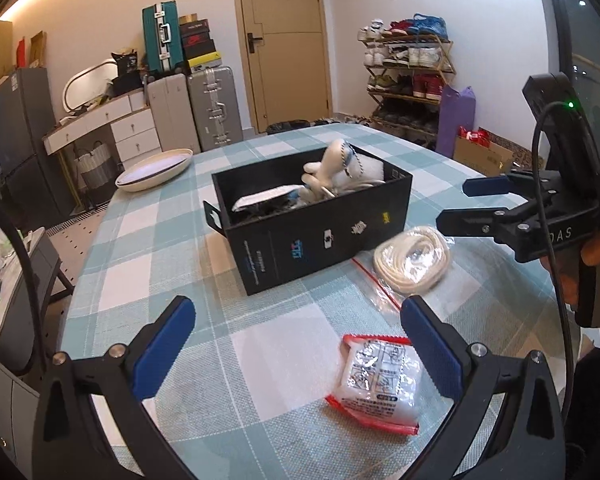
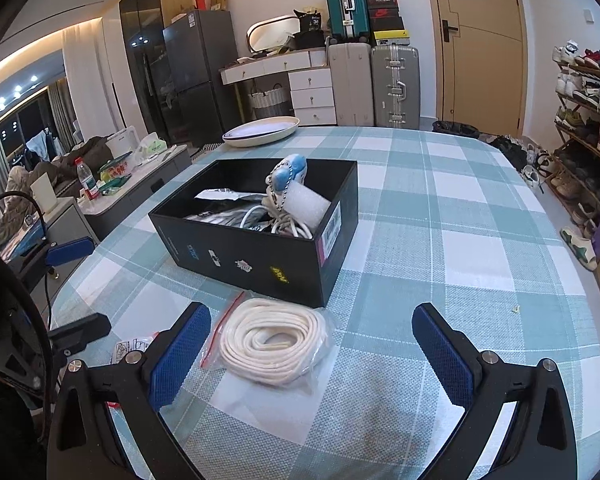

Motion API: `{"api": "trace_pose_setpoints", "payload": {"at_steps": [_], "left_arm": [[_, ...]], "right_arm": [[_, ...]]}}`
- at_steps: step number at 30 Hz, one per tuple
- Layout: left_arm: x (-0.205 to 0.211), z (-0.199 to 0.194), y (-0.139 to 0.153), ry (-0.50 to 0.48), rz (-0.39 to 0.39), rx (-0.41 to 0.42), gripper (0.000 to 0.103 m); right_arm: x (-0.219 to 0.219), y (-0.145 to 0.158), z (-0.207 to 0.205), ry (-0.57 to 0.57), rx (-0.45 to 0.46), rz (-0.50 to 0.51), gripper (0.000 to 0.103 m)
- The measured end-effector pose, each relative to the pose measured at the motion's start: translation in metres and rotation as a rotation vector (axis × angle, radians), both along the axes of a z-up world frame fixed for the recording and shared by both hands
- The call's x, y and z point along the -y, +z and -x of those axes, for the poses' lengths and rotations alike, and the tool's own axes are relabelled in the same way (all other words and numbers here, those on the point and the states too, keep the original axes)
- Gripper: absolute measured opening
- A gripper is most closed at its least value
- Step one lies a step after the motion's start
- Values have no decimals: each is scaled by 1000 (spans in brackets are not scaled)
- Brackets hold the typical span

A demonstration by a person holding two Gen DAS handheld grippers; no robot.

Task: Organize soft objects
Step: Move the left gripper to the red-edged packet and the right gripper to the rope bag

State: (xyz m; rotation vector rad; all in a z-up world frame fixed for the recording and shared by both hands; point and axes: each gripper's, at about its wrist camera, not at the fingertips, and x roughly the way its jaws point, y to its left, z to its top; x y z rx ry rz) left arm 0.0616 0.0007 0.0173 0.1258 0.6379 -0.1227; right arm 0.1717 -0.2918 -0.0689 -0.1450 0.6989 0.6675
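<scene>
A black open box (image 1: 320,236) (image 2: 260,252) stands mid-table and holds a plush toy (image 1: 332,164) (image 2: 292,172), foam and cables. A bagged coil of white rope (image 1: 412,260) (image 2: 276,344) lies just in front of it. A red-edged packet of white material (image 1: 376,384) (image 2: 130,348) lies nearer. My left gripper (image 1: 300,352) is open above the table, the packet beside its right finger. My right gripper (image 2: 312,352) is open and empty, the rope between its fingers near the left one. It also shows in the left wrist view (image 1: 460,204).
A checked teal cloth covers the table (image 2: 440,248). A cream oval dish (image 1: 156,170) (image 2: 262,130) sits at the far left edge. Suitcases (image 2: 394,84), drawers and a shoe rack (image 1: 408,76) stand beyond the table. A side counter (image 2: 112,184) with clutter is left.
</scene>
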Motion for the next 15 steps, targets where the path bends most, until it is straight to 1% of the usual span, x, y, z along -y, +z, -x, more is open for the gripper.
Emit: {"api": "trace_pose_setpoints", "payload": {"at_steps": [4, 11, 15], "left_arm": [[5, 1, -4, -49, 1, -48, 103], [17, 4, -13, -107, -36, -101, 103], [22, 7, -18, -162, -59, -149, 103]], "right_arm": [[-2, -2, 1, 10, -4, 3, 102], [-4, -6, 1, 11, -21, 13, 102], [-5, -10, 0, 12, -32, 23, 102]]}}
